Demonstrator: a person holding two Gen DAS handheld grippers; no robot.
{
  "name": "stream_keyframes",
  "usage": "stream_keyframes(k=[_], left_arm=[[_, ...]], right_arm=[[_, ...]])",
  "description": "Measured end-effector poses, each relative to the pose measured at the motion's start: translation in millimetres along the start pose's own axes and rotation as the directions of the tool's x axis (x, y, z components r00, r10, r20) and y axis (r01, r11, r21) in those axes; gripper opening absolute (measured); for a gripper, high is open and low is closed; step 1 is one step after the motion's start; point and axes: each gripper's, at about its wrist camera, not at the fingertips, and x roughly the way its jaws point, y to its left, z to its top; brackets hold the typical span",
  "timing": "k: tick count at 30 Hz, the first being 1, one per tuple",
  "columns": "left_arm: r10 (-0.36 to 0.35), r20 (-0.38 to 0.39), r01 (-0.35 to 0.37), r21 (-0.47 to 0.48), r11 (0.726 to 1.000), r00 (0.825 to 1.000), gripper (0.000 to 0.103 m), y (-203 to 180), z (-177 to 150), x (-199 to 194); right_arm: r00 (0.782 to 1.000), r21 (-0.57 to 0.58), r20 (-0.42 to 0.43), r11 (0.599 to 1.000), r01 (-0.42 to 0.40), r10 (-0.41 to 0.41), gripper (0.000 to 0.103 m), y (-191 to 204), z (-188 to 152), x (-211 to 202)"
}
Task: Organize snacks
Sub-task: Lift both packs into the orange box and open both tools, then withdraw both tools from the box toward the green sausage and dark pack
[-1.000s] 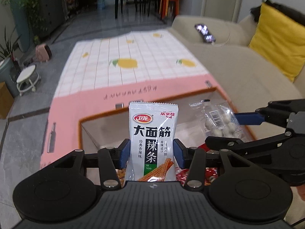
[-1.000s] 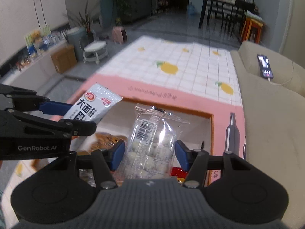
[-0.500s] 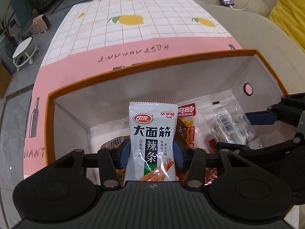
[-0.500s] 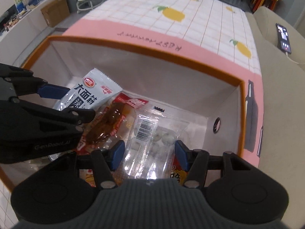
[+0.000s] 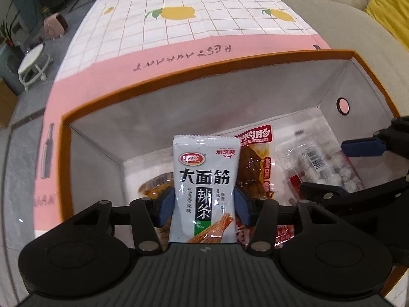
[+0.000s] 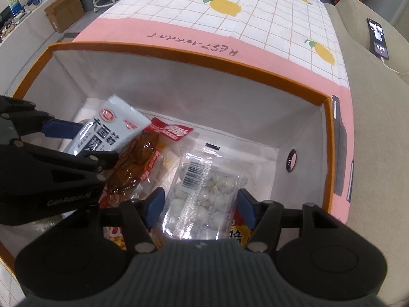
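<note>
An orange-rimmed, grey-lined box lies under both grippers, with several snack packs on its floor. My left gripper points down into it. Its jaws are opening around an upright grey spicy-strip packet, and the pads stand just off its edges. My right gripper is beside it on the right. Its jaws are opening too, with a clear bag of white balls loose between them. A red-and-brown meat pack lies between the two.
The box sits on a pink and white lemon-print cloth. A beige sofa runs along the right, with a phone and a yellow cushion on it. A white stool stands on the floor at left.
Both grippers dropped from above the rim down into the box, tilting steeply downward. In the last half second both pairs of jaws spread a little wider around their packets.
</note>
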Motion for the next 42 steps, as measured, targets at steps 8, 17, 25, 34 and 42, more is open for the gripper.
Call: stream_keyframes(k=[8, 17, 25, 34, 42], left_arm=[[-0.018, 0.095, 0.019, -0.013, 1.0, 0.995, 0.062, 6.5, -1.4, -46.9], [-0.02, 0.239, 0.022, -0.005, 1.0, 0.971, 0.063, -4.5, -17.5, -123.7], [-0.025, 0.339, 0.02, 0.019, 1.0, 0.941, 0.063, -11.5, -55.7, -181.3], [-0.015, 0.407, 0.022, -0.013, 1.0, 0.913, 0.063, -5.4, -120.8, -212.2], [0.023, 0.453, 0.019, -0.089, 0.996, 0.891, 0.066, 1.2, -186.4, -220.9]], right_arm=[[0.998, 0.009, 0.066, 1.0, 0.013, -0.014, 0.072, 4.9, -3.8, -38.1], [0.985, 0.034, 0.171, 0.999, 0.02, -0.026, 0.072, 15.9, -21.2, -107.1], [0.963, 0.063, 0.269, 0.998, 0.005, -0.021, 0.073, 23.7, -64.3, -166.5], [0.921, 0.125, 0.387, 0.992, -0.004, -0.045, 0.073, 36.3, -145.5, -206.1], [0.88, 0.242, 0.463, 0.97, -0.016, -0.101, 0.073, 50.5, -224.5, -213.5]])
